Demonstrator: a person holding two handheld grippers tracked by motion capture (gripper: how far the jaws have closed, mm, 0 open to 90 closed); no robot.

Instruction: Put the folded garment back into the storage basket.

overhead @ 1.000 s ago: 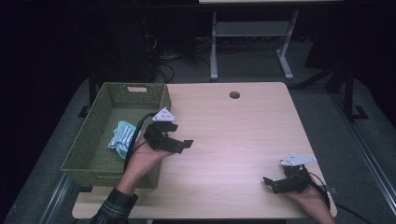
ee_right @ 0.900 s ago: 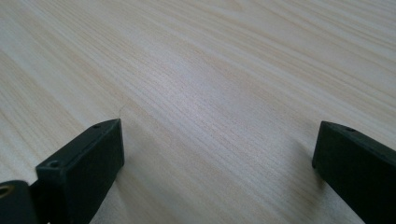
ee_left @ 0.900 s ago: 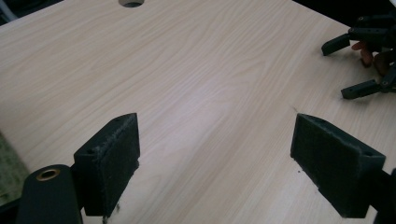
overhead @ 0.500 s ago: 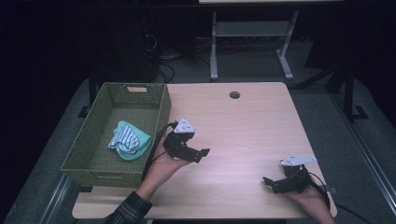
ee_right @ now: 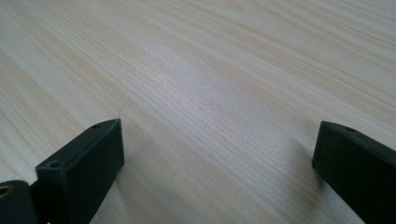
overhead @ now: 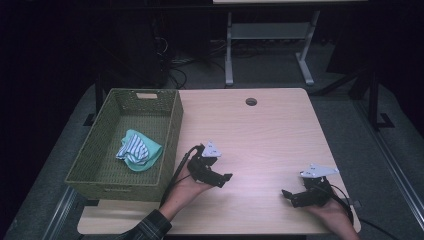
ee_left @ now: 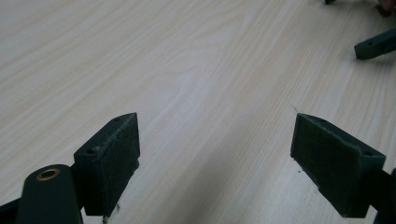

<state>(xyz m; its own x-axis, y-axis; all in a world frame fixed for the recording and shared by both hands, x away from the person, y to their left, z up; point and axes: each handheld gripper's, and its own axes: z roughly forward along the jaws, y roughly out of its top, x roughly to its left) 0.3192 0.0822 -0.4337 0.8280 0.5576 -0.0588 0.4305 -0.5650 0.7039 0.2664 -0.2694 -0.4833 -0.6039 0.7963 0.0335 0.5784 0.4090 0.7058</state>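
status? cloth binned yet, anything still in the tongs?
Done: the striped cloth lies inside the green basket. In hand: nothing; left tongs and right tongs both gape open over bare table. Left: nothing else on the table to move.

We see the basket's (overhead: 125,187) near wall hiding part of its floor beside the cloth (overhead: 138,150); our right gripper (ee_right: 217,168) has one jaw cut off at the edge.
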